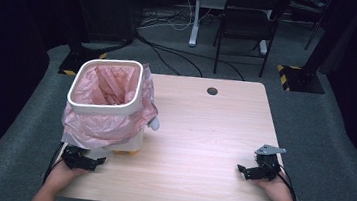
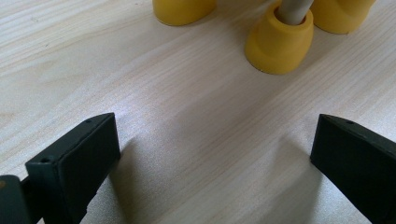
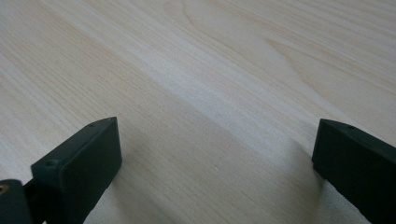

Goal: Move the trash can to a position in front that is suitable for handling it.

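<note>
A white bin (image 1: 104, 108) lined with a pink plastic bag (image 1: 89, 121) stands on yellow feet (image 2: 279, 44) at the table's left side. My left gripper (image 1: 93, 161) rests on the table just in front of the bin, held by a hand, its jaws wide open with only bare wood between them. In the left gripper view the yellow feet sit a short way ahead of the open jaws (image 2: 215, 163). My right gripper (image 1: 245, 171) lies near the table's front right edge, pointing left, also open with nothing between its fingers (image 3: 77, 172).
The light wooden table (image 1: 203, 133) has a round cable hole (image 1: 212, 91) near its far edge. Beyond the table stand a black chair (image 1: 247, 22), a white desk leg (image 1: 195, 14) and cables on the grey carpet.
</note>
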Available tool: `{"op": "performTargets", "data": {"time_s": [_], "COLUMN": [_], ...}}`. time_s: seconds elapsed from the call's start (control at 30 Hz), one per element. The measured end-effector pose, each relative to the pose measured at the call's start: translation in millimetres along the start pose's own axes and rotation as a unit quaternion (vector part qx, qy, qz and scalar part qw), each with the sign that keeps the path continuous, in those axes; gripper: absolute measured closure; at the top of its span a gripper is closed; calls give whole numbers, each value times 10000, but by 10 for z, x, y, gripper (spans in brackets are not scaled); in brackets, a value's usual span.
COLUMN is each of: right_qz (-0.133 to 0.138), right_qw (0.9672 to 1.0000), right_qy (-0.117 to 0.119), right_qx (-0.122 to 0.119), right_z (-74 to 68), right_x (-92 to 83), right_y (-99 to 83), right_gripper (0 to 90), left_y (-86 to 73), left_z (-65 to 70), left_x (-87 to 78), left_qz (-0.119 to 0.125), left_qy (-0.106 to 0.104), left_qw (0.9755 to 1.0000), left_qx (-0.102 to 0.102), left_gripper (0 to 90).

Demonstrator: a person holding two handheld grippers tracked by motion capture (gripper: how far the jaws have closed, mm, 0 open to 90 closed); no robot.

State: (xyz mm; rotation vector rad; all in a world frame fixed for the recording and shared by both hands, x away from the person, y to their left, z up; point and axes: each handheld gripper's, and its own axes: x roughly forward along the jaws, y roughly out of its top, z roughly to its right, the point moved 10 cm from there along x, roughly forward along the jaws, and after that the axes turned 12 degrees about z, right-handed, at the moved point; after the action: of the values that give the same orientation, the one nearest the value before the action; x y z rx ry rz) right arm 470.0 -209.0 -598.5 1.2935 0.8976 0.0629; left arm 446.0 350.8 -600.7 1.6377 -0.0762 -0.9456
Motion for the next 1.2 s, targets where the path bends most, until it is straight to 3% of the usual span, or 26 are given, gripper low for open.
{"op": "performTargets", "data": {"time_s": [0.13, 0.33, 0.37, 0.5, 0.7, 0.87, 1.2], "right_qz": [13, -15, -26, -56, -171, -230, 87], "right_qw": [10000, 10000, 9999, 9999, 9998, 9997, 9999], "right_qy": [-1, 56, 107, 91, 88, 100, -123], "right_qx": [15, -23, -51, -28, 94, 6, -18], "right_z": [-10, -31, -43, -54, -84, -108, -99], "right_x": [-18, -51, -66, -84, -130, -159, -320], "right_y": [-8, 1, 5, 5, 23, 31, 176], "right_gripper": [18, 99, 146, 171, 324, 345, 362], "left_y": [0, 13, 15, 12, 32, 77, 200], "left_z": [-12, -22, -25, -31, -21, -33, 14], "left_x": [-13, -52, -76, -98, -141, -205, -339], "left_qz": [-15, 49, 115, 97, 65, 139, 402], "left_qy": [34, 63, 25, 19, -79, 6, -10], "left_qw": [10000, 9998, 9996, 9996, 9988, 9985, 9976], "left_qx": [31, -171, -246, -260, -484, -530, -569], "left_gripper": [24, 99, 137, 170, 279, 288, 288]}}
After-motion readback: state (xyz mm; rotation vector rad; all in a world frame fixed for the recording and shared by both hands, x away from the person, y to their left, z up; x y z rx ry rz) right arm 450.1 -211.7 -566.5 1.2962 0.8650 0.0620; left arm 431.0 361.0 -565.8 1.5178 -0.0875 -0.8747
